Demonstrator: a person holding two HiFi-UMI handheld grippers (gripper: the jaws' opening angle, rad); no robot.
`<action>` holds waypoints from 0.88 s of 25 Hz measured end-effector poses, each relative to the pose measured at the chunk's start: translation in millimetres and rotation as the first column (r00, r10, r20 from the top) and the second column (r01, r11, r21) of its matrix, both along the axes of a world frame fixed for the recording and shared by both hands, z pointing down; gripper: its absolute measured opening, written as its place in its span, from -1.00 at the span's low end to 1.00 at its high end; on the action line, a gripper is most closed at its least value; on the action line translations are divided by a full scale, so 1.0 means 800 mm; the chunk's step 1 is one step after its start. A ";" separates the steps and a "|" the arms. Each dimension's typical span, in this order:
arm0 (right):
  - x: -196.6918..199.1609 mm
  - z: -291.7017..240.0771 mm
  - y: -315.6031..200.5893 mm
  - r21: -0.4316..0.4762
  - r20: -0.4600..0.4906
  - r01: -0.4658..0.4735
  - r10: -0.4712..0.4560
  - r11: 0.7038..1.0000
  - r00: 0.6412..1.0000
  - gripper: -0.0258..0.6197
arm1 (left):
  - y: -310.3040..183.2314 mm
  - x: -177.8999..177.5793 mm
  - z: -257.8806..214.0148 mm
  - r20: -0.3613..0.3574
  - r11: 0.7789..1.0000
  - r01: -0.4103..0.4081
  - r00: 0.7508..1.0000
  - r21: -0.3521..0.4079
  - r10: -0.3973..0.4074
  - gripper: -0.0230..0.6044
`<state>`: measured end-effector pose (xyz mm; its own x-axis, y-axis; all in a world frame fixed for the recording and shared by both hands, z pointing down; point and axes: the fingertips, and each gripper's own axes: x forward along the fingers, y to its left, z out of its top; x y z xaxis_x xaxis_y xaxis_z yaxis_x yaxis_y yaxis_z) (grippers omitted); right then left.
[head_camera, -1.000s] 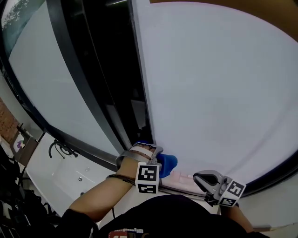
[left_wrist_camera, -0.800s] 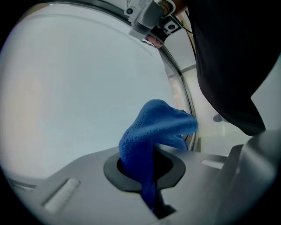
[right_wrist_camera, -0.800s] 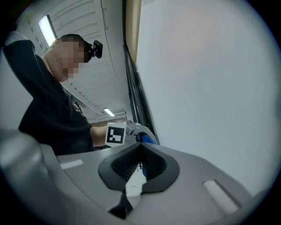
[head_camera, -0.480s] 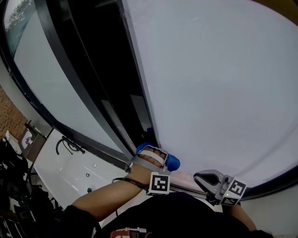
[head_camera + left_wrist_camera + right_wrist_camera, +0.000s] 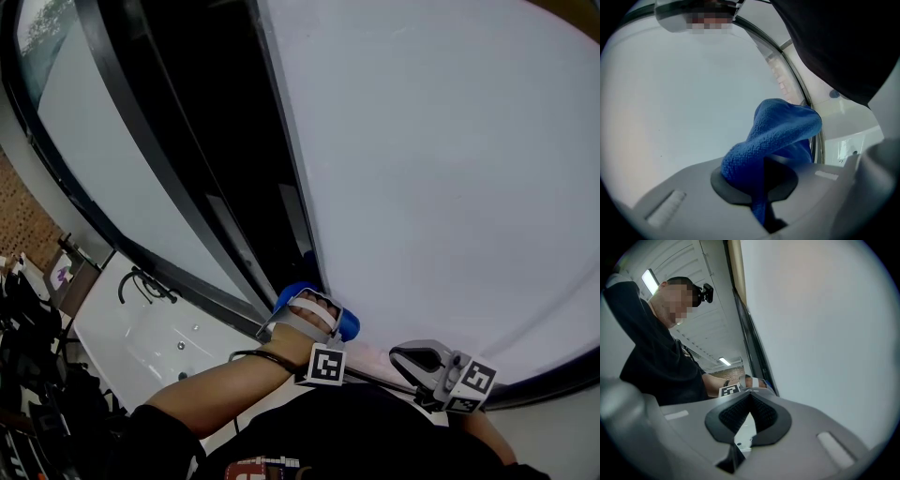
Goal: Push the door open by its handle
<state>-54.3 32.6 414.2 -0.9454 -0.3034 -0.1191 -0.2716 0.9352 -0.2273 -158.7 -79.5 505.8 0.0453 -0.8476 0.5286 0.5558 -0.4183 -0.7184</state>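
While its jaws clamp blue cloth (image 5: 778,131), left gripper (image 5: 761,187) faces the door (image 5: 684,93).

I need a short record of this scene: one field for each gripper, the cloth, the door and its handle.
left gripper: shut on the blue cloth
right gripper: shut, nothing between its jaws, beside the door
blue cloth: near the edge of the door; contact cannot be told
door: plain white panel
handle: not visible in any view
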 end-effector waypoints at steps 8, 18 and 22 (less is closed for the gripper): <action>0.033 -0.004 0.002 0.002 -0.008 0.011 -0.011 1.000 1.000 -0.92 | -0.049 0.002 0.010 0.033 1.000 0.011 0.999 0.000 -0.011 -0.90; 0.072 0.005 -0.007 0.023 -0.051 0.047 -0.045 0.999 0.998 -0.92 | -0.126 0.012 0.022 0.093 0.999 0.047 0.995 -0.010 -0.046 -0.90; 0.084 0.010 -0.014 0.008 -0.048 0.022 -0.022 1.000 0.999 -0.92 | -0.154 0.025 0.025 0.093 1.000 0.021 0.995 -0.013 -0.020 -0.90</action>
